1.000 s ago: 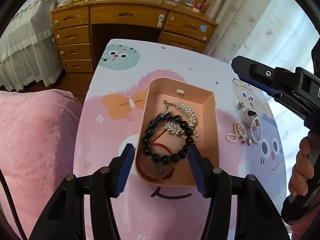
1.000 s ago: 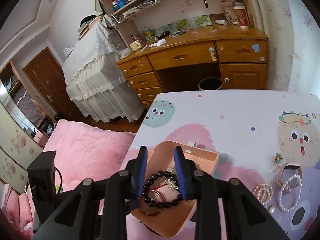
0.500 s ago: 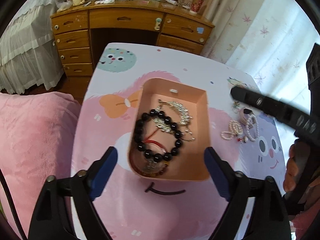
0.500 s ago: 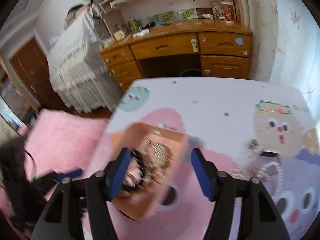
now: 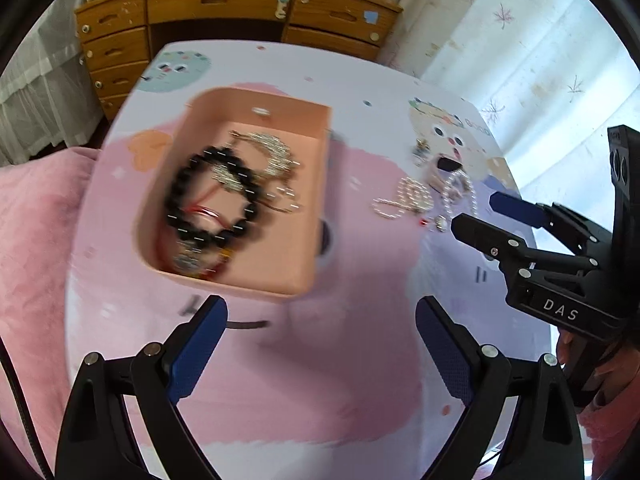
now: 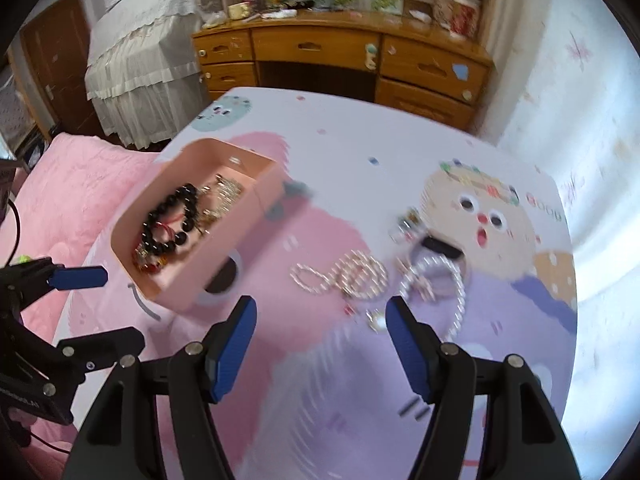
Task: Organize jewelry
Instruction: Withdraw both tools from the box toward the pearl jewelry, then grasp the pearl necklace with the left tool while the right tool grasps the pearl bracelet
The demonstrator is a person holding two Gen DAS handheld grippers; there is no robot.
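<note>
On the cartoon-print table point(image 5: 360, 380): black bead bracelet point(image 5: 212, 198) seen inside pink tray point(image 5: 256, 280) | pearl strands point(image 6: 348, 276) lying loose right of tray | left gripper point(image 5: 320, 344) jaws just spread wide, nothing between | right gripper point(image 6: 320, 332) jaws just spread, nothing gripped

Holding a black bead bracelet point(image 5: 212, 196) and silver chains point(image 5: 272, 156): open pink tray point(image 5: 288, 276). To its right, loose on the cartoon-printed surface point(image 6: 360, 380): pearl strands point(image 6: 352, 274), blurred.

a wooden desk point(image 6: 344, 60) with drawers stands behind the cartoon-print table point(image 6: 360, 152), beside a pink blanket point(image 6: 80, 176).
</note>
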